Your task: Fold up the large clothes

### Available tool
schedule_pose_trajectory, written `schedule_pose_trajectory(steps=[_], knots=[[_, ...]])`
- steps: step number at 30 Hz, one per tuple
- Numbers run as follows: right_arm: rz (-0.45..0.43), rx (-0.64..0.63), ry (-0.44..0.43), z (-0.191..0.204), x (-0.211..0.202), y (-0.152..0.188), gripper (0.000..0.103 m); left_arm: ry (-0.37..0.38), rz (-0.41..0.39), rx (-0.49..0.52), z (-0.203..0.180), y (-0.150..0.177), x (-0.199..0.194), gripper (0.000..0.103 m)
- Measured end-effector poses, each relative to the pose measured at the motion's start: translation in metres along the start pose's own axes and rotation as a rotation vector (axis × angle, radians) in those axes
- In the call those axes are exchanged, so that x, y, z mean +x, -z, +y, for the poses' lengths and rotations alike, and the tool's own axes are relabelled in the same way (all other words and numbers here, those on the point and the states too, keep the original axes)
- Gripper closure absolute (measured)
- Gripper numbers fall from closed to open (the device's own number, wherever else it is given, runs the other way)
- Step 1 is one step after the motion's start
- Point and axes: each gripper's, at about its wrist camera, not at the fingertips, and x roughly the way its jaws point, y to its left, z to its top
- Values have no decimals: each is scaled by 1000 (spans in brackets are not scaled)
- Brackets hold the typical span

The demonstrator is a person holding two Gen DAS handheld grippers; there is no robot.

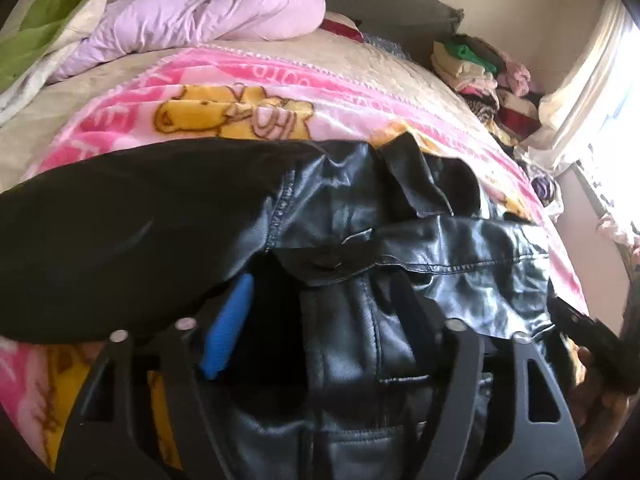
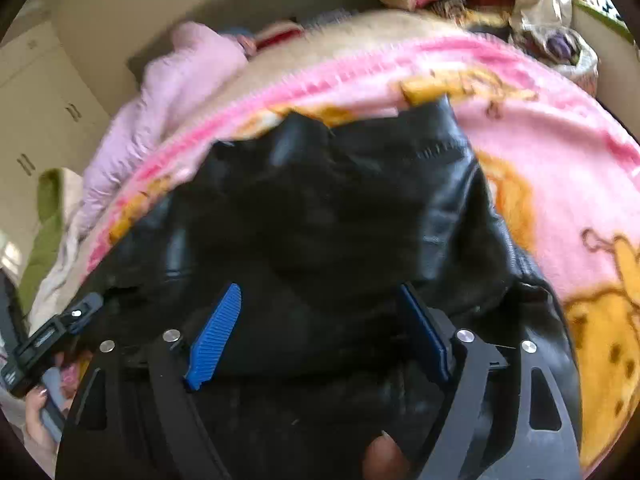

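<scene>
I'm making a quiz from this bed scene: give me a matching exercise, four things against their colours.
Things:
1. jacket
2. blanket under the jacket
3. crumpled duvet at the head of the bed
4. pads of the right gripper

Colours:
A. blue
B. pale lilac-pink
C. shiny black
D. bright pink with yellow cartoon figures

Pairs: 1-C, 2-D, 3-B, 4-A
</scene>
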Motion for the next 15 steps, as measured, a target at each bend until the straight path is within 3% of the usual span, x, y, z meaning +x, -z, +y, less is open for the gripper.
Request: schedule_pose_trajectory(steps=[4, 5, 11, 15], knots=[[-52, -50, -29, 20, -27, 10, 12, -15, -42, -4, 4, -1, -21, 9], [-64, -57, -31, 25, -32, 12, 6, -25, -53, -5, 6, -1, -26, 9], [-137, -116, -54, 62, -51, 26, 4, -137, -79, -50, 31, 5, -50, 9], [-140, -137, -87, 87, -55, 31, 4, -182, -75, -65, 48, 11, -62, 9]])
